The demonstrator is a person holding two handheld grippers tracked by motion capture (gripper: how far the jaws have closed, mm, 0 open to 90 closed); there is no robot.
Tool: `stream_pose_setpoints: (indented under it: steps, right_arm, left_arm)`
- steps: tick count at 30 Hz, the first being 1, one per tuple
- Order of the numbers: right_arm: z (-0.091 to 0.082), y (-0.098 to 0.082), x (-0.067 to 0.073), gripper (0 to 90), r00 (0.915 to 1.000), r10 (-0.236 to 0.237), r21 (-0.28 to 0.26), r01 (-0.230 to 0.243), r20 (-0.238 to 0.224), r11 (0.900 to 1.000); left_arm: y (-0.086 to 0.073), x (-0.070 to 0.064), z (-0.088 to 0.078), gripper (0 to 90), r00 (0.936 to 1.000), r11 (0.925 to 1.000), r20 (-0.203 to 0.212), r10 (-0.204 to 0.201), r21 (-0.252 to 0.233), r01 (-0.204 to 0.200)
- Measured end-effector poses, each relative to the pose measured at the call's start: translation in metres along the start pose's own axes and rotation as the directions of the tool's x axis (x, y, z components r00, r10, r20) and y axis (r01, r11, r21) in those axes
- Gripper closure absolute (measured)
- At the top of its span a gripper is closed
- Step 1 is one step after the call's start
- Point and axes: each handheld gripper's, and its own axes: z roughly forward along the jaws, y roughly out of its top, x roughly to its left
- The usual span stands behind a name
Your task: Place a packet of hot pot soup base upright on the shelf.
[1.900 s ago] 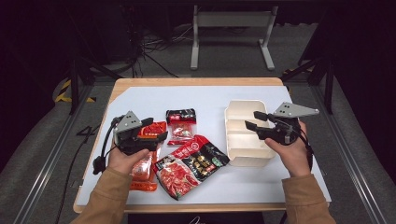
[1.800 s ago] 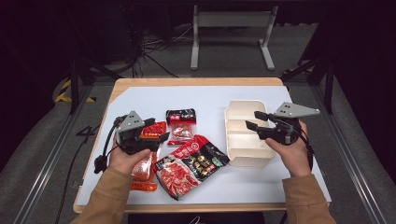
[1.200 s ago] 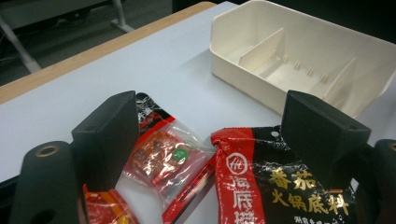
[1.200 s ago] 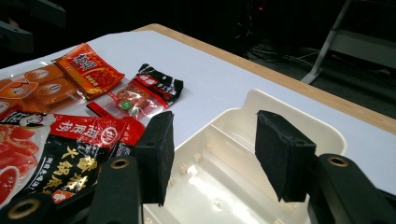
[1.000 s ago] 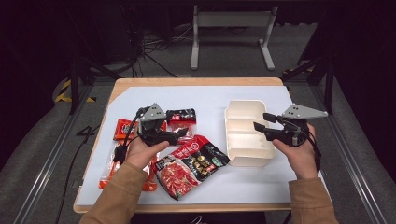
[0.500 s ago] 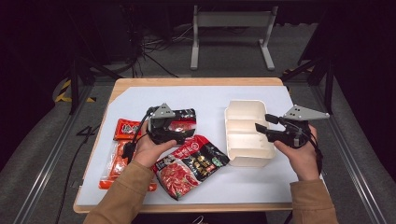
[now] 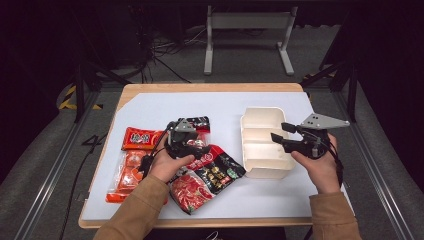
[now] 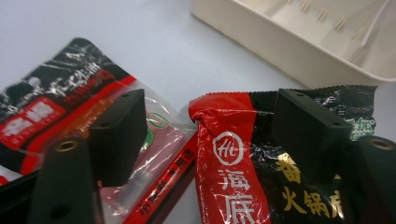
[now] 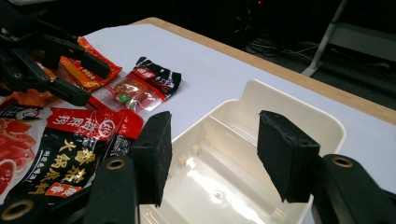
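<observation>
Down at the packets, the left gripper (image 8: 208,135) has its jaws apart and closing in, straddling the crimped end of the red-and-black soup-base packet (image 8: 243,158) without pressing it; its lower half is cut off. Beside it lies a small clear-windowed sachet (image 8: 70,98), partly behind one jaw. The right gripper (image 9: 212,154) hovers open over the cream divided tray (image 9: 299,119), holding nothing

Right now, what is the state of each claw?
Left claw: open over the large red-black packet, closing.
Right claw: open above the cream box.
</observation>
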Motion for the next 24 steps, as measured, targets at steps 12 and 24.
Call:
stream_pose_setpoints:
  steps: [12,24]
  right_arm:
    - [0.005,0.0,0.003,43.5,0.9999,-0.008,0.016,0.008,-0.009,1.0]
    - [0.01,-0.002,0.004,41.6,1.0,-0.009,0.03,0.009,-0.005,1.0]
  left_arm:
    - [-0.005,-0.003,0.019,37.7,0.9992,0.987,0.013,0.038,0.156,-0.039]
    - [-0.008,0.0,0.028,41.9,0.9981,0.9679,0.053,0.033,0.247,-0.045]
